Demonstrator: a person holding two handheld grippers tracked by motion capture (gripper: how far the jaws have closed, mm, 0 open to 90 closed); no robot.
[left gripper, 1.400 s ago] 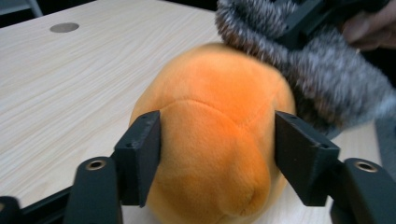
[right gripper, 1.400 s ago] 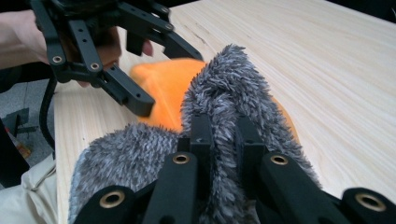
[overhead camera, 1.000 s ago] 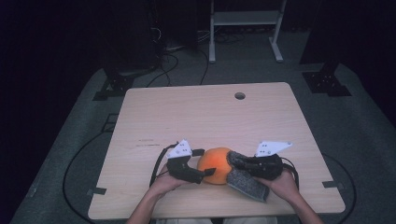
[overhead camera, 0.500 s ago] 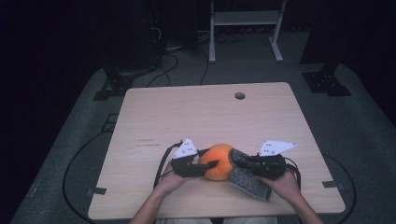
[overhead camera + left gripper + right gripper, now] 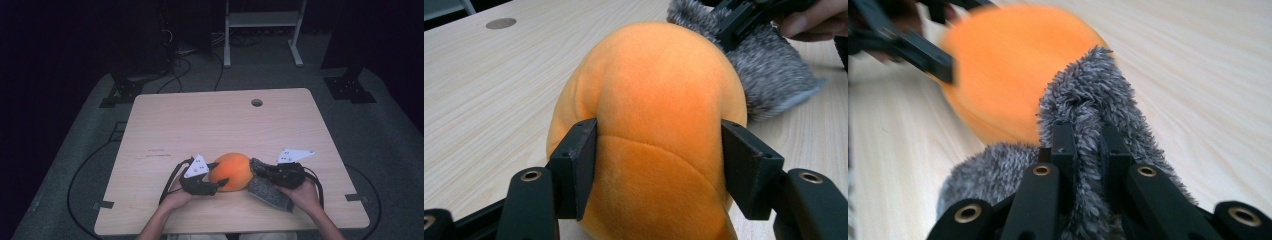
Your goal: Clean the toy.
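Left tongs (image 5: 659,165) squeeze the soft, light orange plush (image 5: 649,100), jaws just reopening; right tongs (image 5: 1083,145) pinch its grey fuzzy part (image 5: 1093,100).

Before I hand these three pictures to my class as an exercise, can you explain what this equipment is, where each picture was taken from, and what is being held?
A person at a pale wooden table holds hand-operated tongs in each hand. One picture looks down from above; the others come from cameras riding on each pair of tongs. The left tongs have just been reopening and sit around a round orange plush toy, pads against its sides. The right tongs are clamped on a fluffy grey cloth, which lies against the toy.
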